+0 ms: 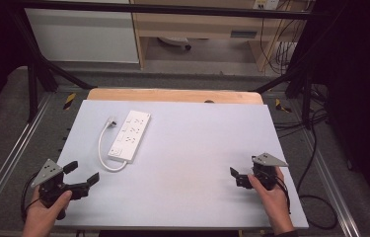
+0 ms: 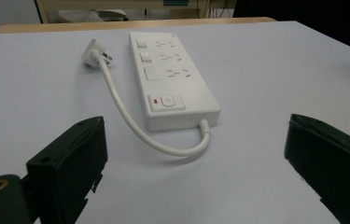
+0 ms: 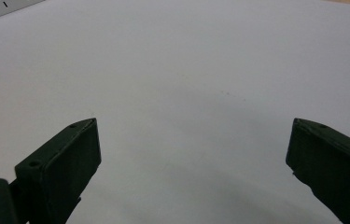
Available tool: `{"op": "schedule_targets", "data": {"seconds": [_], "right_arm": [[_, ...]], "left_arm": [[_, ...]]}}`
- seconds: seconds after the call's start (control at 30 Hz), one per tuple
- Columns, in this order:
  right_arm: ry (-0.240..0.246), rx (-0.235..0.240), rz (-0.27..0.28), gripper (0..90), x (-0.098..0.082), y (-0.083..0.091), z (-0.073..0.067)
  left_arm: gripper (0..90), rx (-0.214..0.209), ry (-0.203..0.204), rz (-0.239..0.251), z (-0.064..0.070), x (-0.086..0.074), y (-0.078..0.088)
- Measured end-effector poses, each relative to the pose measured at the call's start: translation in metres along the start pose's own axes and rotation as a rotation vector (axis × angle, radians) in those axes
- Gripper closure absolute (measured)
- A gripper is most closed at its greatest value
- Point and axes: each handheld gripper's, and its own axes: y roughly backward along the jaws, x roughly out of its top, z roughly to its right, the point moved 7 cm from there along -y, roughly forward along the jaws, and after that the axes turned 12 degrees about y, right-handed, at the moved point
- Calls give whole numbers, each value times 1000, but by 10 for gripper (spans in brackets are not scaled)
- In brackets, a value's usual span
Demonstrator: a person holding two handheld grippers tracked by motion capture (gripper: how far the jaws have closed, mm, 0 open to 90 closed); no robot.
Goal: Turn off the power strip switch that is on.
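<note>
1. Surface (image 1: 187,163): pale blue-grey sheet laid over a wooden top whose far edge shows. It carries one item and is otherwise bare, with a hand at each near corner.

2. Power strip (image 1: 130,136): white, lying flat on the left half of the surface toward the far side, long axis angled slightly away to the right. In the left gripper view its socket rows and three switches face up, and the red-marked button sits at the near end.

3. Cord (image 2: 130,123): short, white, leaving the strip's near end, curling in a loop on the surface and running back along the strip's left side to the plug (image 2: 93,52), which lies just beside the far end with prongs showing.

4. Left tongs (image 1: 81,174): gripped in the left hand (image 1: 47,212) at the near left corner, pointing forward and to the right toward the strip, jaws spread wide, nothing between them.

5. Right tongs (image 1: 237,177): in the right hand (image 1: 269,195) at the near right, well apart from the strip, pointing left across bare surface, jaws likewise wide and empty.

6. Handling note (judgement): the likely step is reaching for the plug or the cord. The left tongs sit nearest. Approach low and level, and close on the plug body, not the prongs. The right tongs could steady the strip so it does not slide.
</note>
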Motion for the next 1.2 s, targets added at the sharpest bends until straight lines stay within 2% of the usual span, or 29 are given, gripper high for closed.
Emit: {"op": "schedule_targets", "data": {"seconds": [0.17,0.33,0.5,0.9,1.2], "right_arm": [[-1,-1,0,37,0,1,0],[-5,3,9,39,1,2,0],[6,12,18,39,3,3,-2],[-2,-3,19,39,3,4,0],[-4,-3,22,36,3,5,0]], "left_arm": [[59,-17,15,16,4,3,-2],[92,-7,23,-19,4,6,-10],[92,-7,5,-39,8,12,-15],[78,-36,14,-44,20,30,-23],[60,-44,2,-49,27,44,-33]]}}
